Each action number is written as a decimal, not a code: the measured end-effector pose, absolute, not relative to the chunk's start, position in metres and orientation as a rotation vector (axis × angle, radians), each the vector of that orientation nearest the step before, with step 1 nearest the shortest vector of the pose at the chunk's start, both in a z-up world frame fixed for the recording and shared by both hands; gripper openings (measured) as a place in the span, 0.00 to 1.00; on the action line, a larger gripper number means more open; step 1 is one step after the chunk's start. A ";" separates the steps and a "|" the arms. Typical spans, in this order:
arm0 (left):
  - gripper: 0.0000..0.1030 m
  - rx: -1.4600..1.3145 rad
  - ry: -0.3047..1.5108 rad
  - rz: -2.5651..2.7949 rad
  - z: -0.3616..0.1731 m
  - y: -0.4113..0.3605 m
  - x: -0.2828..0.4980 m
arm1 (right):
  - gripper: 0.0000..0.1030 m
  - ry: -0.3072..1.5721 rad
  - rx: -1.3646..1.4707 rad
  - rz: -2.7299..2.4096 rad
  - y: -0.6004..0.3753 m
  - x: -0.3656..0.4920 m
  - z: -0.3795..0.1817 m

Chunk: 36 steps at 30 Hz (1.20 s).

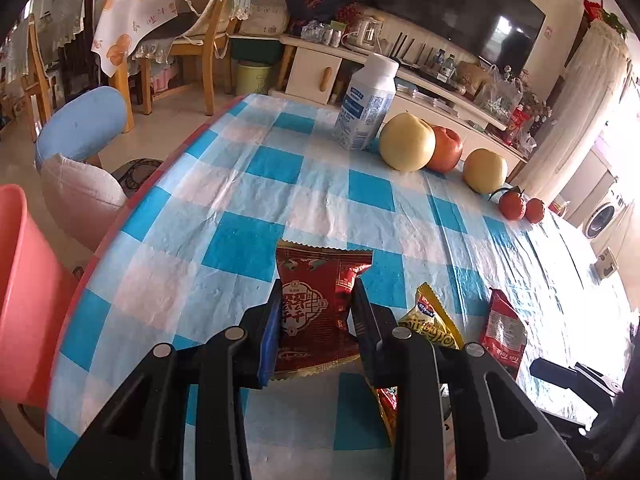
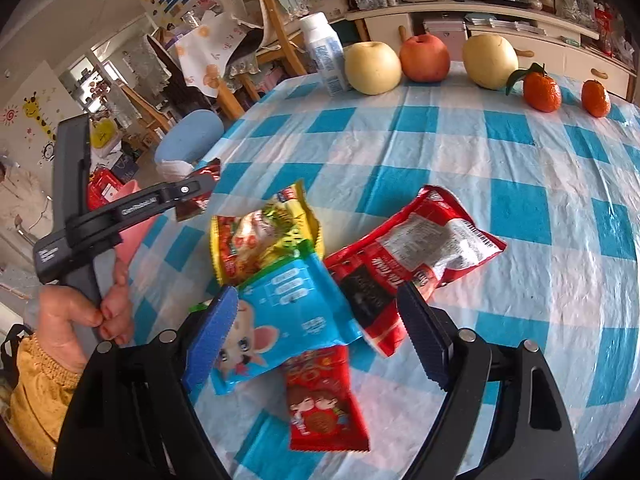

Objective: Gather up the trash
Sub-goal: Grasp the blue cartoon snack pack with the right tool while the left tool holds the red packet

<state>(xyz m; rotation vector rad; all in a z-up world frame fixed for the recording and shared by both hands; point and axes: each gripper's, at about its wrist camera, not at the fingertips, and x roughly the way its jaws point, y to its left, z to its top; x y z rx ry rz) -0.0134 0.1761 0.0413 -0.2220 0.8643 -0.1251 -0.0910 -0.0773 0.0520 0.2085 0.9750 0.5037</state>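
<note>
The left gripper (image 1: 316, 312) clamps a dark red snack wrapper (image 1: 316, 304) above the checked table (image 1: 280, 184), near its left edge, where a pink bin (image 1: 24, 288) stands beside it. The right gripper (image 2: 316, 332) hangs wide open and empty over a blue wrapper (image 2: 296, 304), with yellow (image 2: 260, 240) and red (image 2: 416, 252) wrappers just beyond. Fruit (image 2: 424, 58) and a white bottle (image 2: 324, 52) line the far edge.
</note>
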 end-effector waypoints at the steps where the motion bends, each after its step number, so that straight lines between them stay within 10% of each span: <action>1: 0.33 -0.228 0.864 -0.129 0.040 0.178 -0.014 | 0.80 0.971 0.202 0.518 -0.073 -0.095 0.055; 9: 0.33 -0.244 0.866 -0.131 0.036 0.189 -0.016 | 0.60 1.019 0.133 0.564 -0.036 -0.118 0.056; 36: 0.33 -0.274 0.772 -0.151 0.064 0.234 -0.034 | 0.73 1.098 0.252 0.413 -0.013 -0.131 0.025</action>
